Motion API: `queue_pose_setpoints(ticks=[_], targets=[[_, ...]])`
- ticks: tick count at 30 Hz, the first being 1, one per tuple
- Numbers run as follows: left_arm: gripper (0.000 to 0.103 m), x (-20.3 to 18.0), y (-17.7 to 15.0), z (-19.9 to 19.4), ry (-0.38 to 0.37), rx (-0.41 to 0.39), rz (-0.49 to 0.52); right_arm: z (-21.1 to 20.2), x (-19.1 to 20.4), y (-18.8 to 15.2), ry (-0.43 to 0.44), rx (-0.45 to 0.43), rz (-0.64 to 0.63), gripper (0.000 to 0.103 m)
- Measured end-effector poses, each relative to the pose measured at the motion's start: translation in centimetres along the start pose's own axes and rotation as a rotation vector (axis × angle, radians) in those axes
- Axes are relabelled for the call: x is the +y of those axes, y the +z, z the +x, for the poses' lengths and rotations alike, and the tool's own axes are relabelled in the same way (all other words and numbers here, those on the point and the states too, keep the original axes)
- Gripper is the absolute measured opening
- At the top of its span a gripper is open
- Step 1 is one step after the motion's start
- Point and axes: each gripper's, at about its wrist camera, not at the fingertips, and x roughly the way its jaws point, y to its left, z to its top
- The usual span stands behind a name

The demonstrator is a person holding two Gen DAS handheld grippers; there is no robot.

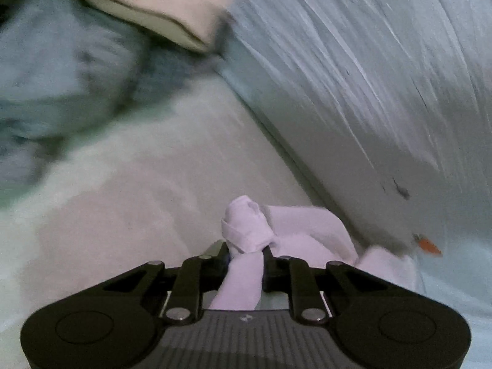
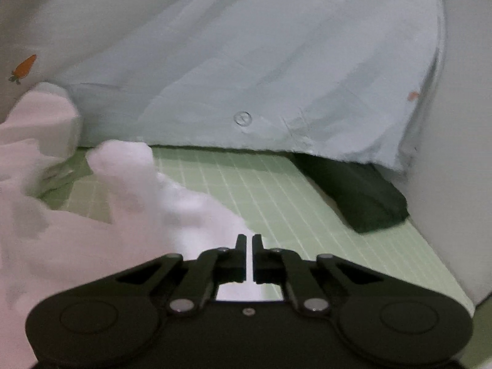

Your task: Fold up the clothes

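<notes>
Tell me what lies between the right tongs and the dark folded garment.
Only bare green grid mat, as the right wrist view shows. The right tongs are nearly closed and empty; the dark folded garment lies ahead, to their right.

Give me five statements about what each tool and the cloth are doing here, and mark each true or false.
1. The left tool is shut on a bunch of white cloth. True.
2. The right tool grips the white cloth. False: it is shut on nothing, with the cloth to its left.
3. A green grid mat lies under the right tool. True.
4. The dark folded item sits on top of the pale blue sheet. False: the pale blue sheet partly overhangs it.
5. The sheet has a carrot print. True.
</notes>
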Motion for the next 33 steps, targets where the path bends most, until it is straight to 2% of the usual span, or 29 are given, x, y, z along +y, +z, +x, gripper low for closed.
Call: queue_pose_setpoints(ticks=[5, 9, 11, 14, 15, 17, 19, 20, 22, 24, 25, 26, 28, 30, 33], targets=[[0.02, 3.9, 1.1, -4.4, 0.112, -0.116, 0.025, -0.6, 0.4, -1.1, 0.058, 0.03, 0.015, 0.004], [0.02, 6.4, -0.1, -5.1, 0.131, -0.068, -0.011, -1.1, 3.6, -1.4, 0.175, 0.036, -0.036, 0.008], [0.021, 7.2, -0.9, -5.2, 0.132, -0.045, -0.023, -1.1, 5.8, -1.5, 0.247, 0.038, -0.071, 0.022], [0.021, 7.7, -2.1, -5.0, 0.14, -0.025, -0.004, -0.4, 9.1, -1.2, 0.344, 0.038, -0.134, 0.036], [0.021, 7.8, -2.2, -5.0, 0.14, -0.019, 0.003, 0.0, 10.1, -0.9, 0.363, 0.038, -0.153, 0.039], [0.021, 8.0, -2.3, -5.2, 0.139, -0.013, 0.013, 0.9, 12.0, -0.2, 0.391, 0.041, -0.182, 0.062], [0.021, 8.1, -2.3, -5.2, 0.139, -0.008, 0.014, 1.9, 13.5, 0.3, 0.413, 0.046, -0.2, 0.072], [0.022, 8.2, -2.3, -5.1, 0.14, -0.006, 0.011, 2.3, 14.1, 0.5, 0.41, 0.048, -0.204, 0.072], [0.022, 8.2, -2.3, -4.9, 0.144, -0.003, 0.008, 3.6, 15.0, 0.8, 0.403, 0.072, -0.209, 0.069], [0.022, 8.3, -2.2, -4.7, 0.153, -0.002, 0.001, 4.7, 15.3, 1.2, 0.416, 0.096, -0.202, 0.037], [0.022, 8.2, -2.2, -4.5, 0.158, -0.003, -0.005, 5.1, 15.1, 1.5, 0.431, 0.109, -0.191, 0.008], [0.022, 8.2, -2.1, -4.4, 0.163, -0.003, -0.012, 5.1, 14.6, 1.8, 0.446, 0.11, -0.164, 0.006], [0.022, 8.2, -1.9, -4.1, 0.171, -0.005, -0.02, 4.4, 12.7, 2.6, 0.419, 0.053, -0.115, 0.004], [0.022, 8.1, -1.8, -3.8, 0.179, -0.006, -0.022, 3.2, 9.9, 4.5, 0.363, -0.029, -0.062, 0.004], [0.022, 8.0, -1.8, -3.3, 0.199, -0.005, -0.019, 0.3, 3.8, 7.9, 0.245, -0.171, 0.085, 0.004]])
